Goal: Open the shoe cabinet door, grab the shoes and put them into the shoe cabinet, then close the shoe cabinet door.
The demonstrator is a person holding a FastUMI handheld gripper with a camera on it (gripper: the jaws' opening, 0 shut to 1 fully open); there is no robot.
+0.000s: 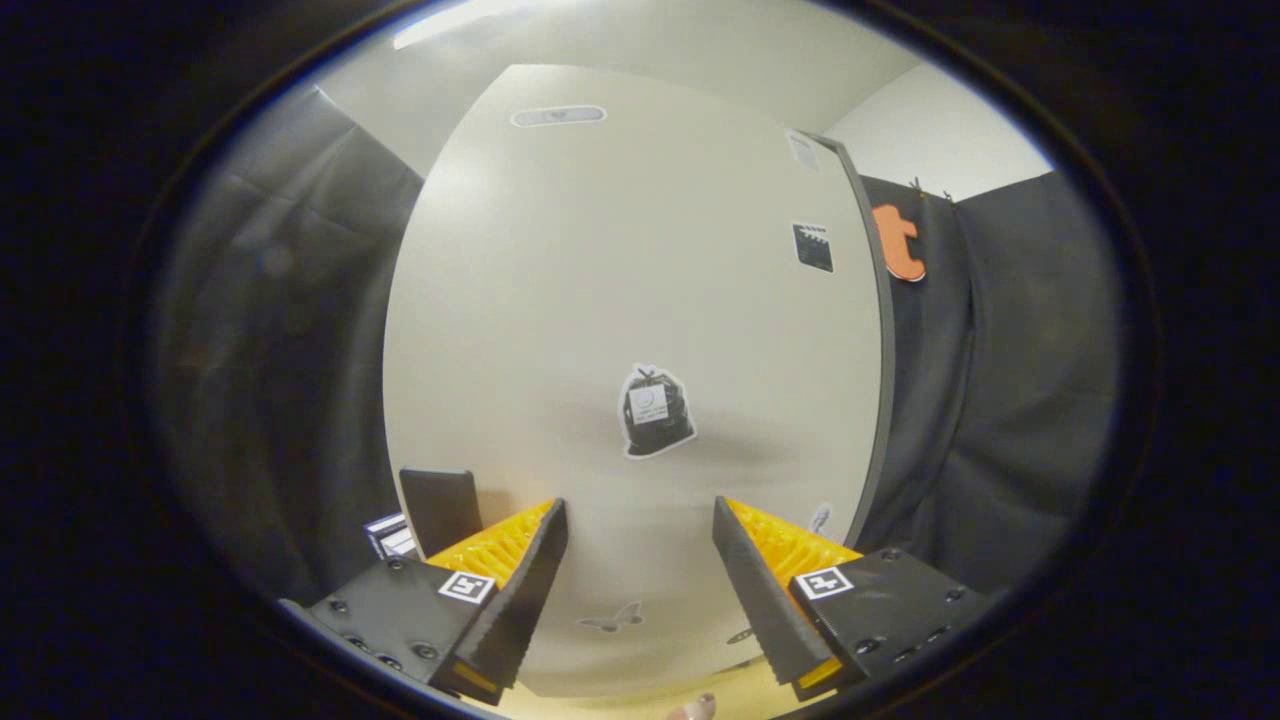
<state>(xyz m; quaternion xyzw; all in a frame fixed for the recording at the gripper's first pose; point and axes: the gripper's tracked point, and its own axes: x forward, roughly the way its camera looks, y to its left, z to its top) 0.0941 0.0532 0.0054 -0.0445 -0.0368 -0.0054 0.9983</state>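
Note:
A pale cream cabinet door panel (640,300) stands close in front of my gripper (640,515), its face dotted with small stickers, one dark sticker (655,412) just ahead of the fingers. The panel's dark right edge (882,340) shows against the black cloth. My gripper is open, its two fingers spread apart with nothing between them, pointing at the lower part of the panel. A small dark block (440,508) sticks out beside the left finger at the panel's left edge; I cannot tell whether it is a handle.
Black cloth walls hang on both sides of the panel. A strip of light wooden floor (620,705) runs under the panel, with a small pale object (693,708) at its near edge. A white wall and ceiling rise behind.

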